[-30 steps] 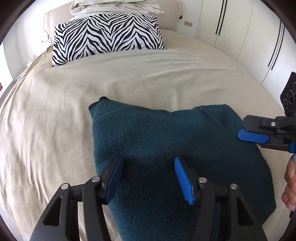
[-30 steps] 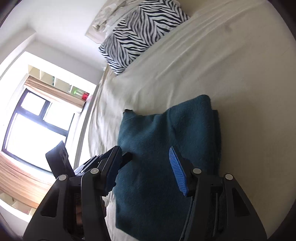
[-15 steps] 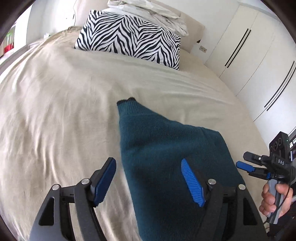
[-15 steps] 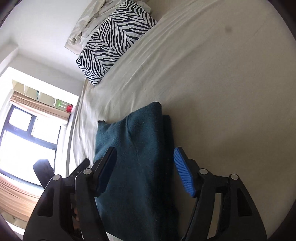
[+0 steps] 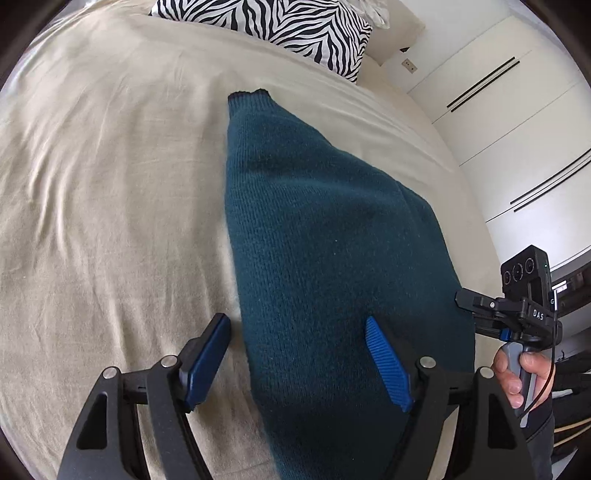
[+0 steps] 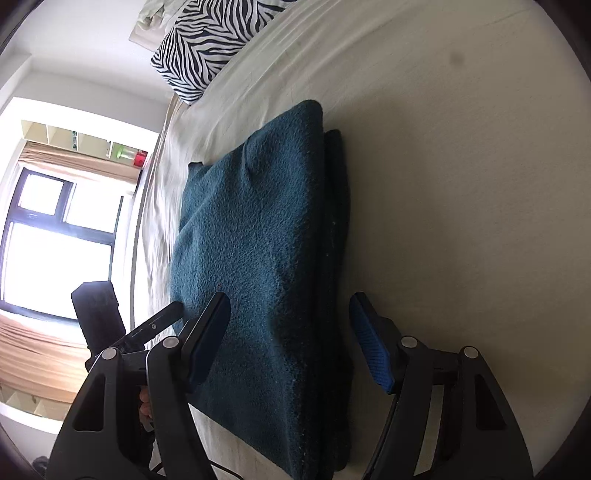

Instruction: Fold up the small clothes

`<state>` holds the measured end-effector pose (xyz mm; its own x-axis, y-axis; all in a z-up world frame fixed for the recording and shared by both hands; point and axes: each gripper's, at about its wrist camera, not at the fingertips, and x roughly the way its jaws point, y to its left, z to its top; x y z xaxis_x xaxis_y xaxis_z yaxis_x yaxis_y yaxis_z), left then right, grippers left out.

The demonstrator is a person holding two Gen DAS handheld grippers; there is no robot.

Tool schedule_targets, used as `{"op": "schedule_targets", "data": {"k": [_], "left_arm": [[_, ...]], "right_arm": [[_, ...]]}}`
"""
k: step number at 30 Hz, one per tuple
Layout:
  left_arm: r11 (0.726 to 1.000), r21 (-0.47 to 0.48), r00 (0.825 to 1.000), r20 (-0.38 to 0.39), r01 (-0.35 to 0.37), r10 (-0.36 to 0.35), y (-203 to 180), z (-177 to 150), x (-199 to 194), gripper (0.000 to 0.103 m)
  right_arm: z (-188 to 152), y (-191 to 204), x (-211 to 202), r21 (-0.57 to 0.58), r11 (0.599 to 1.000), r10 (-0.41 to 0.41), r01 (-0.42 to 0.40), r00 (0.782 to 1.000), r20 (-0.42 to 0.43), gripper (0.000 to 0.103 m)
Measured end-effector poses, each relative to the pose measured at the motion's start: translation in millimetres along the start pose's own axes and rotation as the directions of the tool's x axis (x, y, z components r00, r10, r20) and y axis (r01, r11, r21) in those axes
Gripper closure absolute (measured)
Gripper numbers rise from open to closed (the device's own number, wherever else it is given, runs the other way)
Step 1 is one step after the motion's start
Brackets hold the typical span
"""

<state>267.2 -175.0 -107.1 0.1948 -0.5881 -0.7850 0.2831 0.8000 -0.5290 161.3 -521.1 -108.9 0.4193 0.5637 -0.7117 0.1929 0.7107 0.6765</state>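
Teal knitted sweater [image 5: 332,236], folded, flat on beige bedsheet [image 5: 110,184]; stacked layers show along its edge between the right jaws. Left gripper [image 5: 295,363]: jaws spread wide, nothing held, straddling the sweater's near left edge. Right gripper [image 6: 290,341]: jaws released, empty, above the near end of the fold. Zebra-print pillow [image 5: 280,29] far ahead of both. White wardrobe [image 5: 517,129] beyond the left gripper's right jaw.

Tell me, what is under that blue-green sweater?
The sweater lies folded on the beige bedsheet. More of its own layers peek out beneath its edge. Anything tucked inside is covered.
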Motion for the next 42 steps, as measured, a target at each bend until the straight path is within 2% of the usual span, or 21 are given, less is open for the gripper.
{"op": "schedule_targets", "data": {"k": [2, 3, 4, 5, 7, 9, 11, 14, 18, 23, 26, 34, 42], "left_arm": [[1.000, -0.013, 1.000, -0.012, 0.028, -0.028, 3, 3, 3, 0.023], [0.999, -0.009, 0.999, -0.022, 0.034, -0.034, 2, 4, 5, 0.023], [0.999, 0.001, 0.999, -0.036, 0.039, -0.039, 0, 7, 8, 0.025], [0.999, 0.015, 0.997, -0.054, 0.047, -0.046, -2, 9, 11, 0.034], [0.998, 0.014, 0.994, -0.086, 0.063, -0.062, -2, 15, 16, 0.037], [0.997, 0.007, 0.991, -0.108, 0.077, -0.076, -1, 19, 20, 0.041], [0.995, -0.009, 0.988, -0.117, 0.100, -0.101, 1, 21, 21, 0.052], [0.989, -0.037, 0.982, -0.120, 0.144, -0.147, 6, 22, 16, 0.062], [0.984, -0.040, 0.978, -0.109, 0.173, -0.177, 5, 19, -2, 0.065], [0.978, -0.031, 0.976, -0.074, 0.205, -0.206, 12, 7, -52, 0.066], [0.975, -0.012, 0.974, -0.044, 0.223, -0.223, 21, -2, -93, 0.066], [0.984, 0.073, 0.985, 0.045, 0.165, -0.169, 44, -44, -206, 0.065], [0.990, 0.079, 0.985, 0.117, 0.118, -0.127, 83, -87, -281, 0.065]], "right_arm": [[5, 0, 8, 0.023, 1.000, 0.007, -0.007, 1.000, -0.013, 0.037], [8, -2, 11, 0.037, 0.999, 0.025, -0.025, 1.000, -0.016, 0.041], [11, -2, 15, 0.047, 0.998, 0.041, -0.040, 0.999, -0.023, 0.048], [14, -2, 19, 0.053, 0.998, 0.039, -0.038, 0.999, -0.036, 0.051], [18, 1, 29, 0.042, 0.999, 0.017, -0.015, 0.998, -0.060, 0.062], [21, 1, 33, 0.051, 0.999, 0.018, -0.014, 0.997, -0.074, 0.068], [23, 1, 36, 0.049, 0.999, 0.019, -0.015, 0.997, -0.080, 0.071], [20, 2, 34, 0.053, 0.998, 0.021, -0.017, 0.997, -0.074, 0.078], [13, 14, 20, 0.054, 0.998, 0.027, -0.025, 0.999, -0.033, 0.081], [-5, 58, 3, -0.008, 1.000, 0.014, -0.014, 1.000, -0.020, 0.082], [-20, 91, -7, -0.050, 0.998, 0.041, -0.041, 0.999, -0.009, 0.082], [-71, 200, -10, -0.192, 0.977, 0.086, -0.089, 0.996, -0.025, 0.082], [-129, 279, 9, -0.275, 0.952, 0.123, -0.134, 0.991, -0.055, 0.082]]}}
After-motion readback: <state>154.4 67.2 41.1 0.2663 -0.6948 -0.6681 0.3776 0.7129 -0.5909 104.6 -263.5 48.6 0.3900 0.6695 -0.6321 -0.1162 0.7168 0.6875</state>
